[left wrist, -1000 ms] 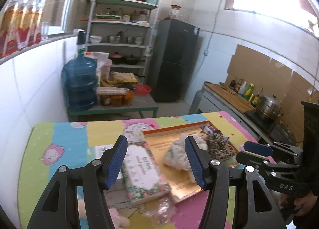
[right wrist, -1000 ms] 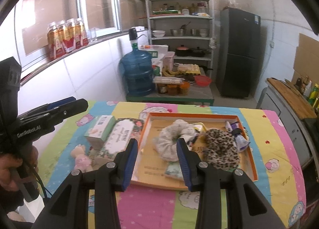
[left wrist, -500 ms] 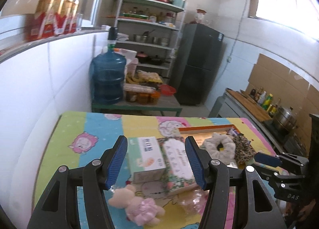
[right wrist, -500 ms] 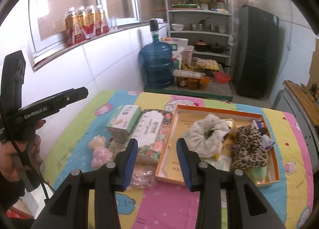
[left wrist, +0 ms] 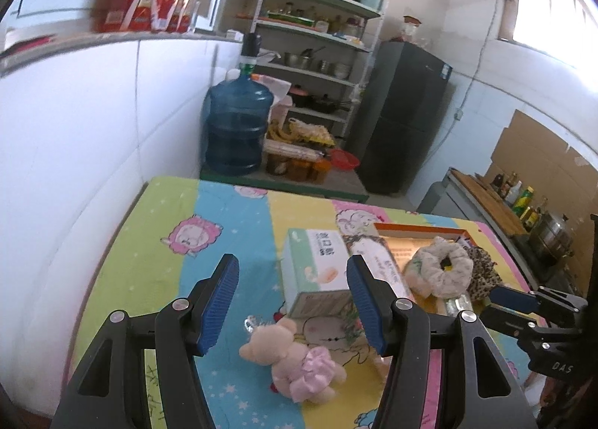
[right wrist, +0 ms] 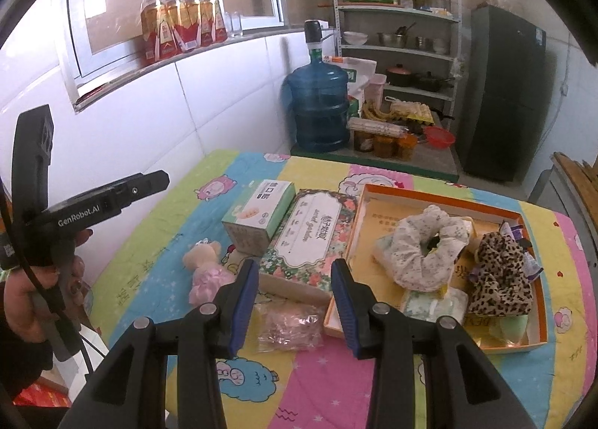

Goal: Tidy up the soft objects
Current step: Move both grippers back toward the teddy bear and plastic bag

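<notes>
One small teddy bear point(left wrist: 289, 361) in a pink dress lies on the bright tablecloth point(left wrist: 157, 253), near the left gripper point(left wrist: 291, 298), whose two blue fingers are spread wide with nothing between them. The right gripper point(right wrist: 295, 302) is wide too, holding nothing. Two boxes point(right wrist: 258, 215) sit side by side. One orange tray point(right wrist: 538, 324) on the right holds two scrunchies point(right wrist: 429, 245). One clear bag point(right wrist: 291, 324) lies near.

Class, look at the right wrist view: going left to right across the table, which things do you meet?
Plush bear → green-and-white box → floral box → orange tray, holding the pale scrunchie and then the leopard-print scrunchie.
</notes>
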Action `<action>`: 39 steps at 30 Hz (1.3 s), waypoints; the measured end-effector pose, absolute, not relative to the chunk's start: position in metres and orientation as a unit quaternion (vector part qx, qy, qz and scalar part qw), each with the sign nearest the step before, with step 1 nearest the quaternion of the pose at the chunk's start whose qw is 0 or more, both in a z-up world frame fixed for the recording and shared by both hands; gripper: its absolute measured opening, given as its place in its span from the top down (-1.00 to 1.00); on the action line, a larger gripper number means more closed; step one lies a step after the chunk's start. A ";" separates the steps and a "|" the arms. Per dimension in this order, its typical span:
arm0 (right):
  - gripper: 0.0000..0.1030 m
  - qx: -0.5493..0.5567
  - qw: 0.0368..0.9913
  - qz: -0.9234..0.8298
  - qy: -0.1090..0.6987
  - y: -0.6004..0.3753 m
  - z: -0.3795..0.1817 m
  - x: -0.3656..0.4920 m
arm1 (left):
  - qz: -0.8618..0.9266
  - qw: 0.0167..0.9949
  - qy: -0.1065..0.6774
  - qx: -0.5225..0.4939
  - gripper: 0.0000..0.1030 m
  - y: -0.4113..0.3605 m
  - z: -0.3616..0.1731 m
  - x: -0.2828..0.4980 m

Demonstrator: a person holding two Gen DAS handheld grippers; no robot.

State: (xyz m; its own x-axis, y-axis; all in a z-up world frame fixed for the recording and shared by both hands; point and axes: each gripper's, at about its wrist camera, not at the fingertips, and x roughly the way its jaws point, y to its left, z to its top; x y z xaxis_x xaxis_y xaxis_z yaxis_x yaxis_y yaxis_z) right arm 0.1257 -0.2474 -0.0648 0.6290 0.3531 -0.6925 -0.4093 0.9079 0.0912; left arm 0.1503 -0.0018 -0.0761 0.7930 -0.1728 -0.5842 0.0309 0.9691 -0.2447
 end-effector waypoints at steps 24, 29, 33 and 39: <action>0.21 -0.041 0.877 0.227 0.421 -0.249 -0.096 0.133 | 0.003 0.905 0.382 -0.188 -0.44 -0.017 -0.167 0.149; 0.21 -0.041 0.874 0.228 0.428 -0.253 -0.101 0.134 | 0.013 0.894 0.389 -0.222 -0.44 -0.018 -0.183 0.148; 0.21 -0.042 0.871 0.229 0.433 -0.254 -0.105 0.134 | 0.012 0.889 0.398 -0.227 -0.44 -0.026 -0.193 0.151; 0.21 -0.040 0.871 0.223 0.435 -0.262 -0.107 0.131 | 0.025 0.881 0.409 -0.237 -0.44 -0.031 -0.207 0.157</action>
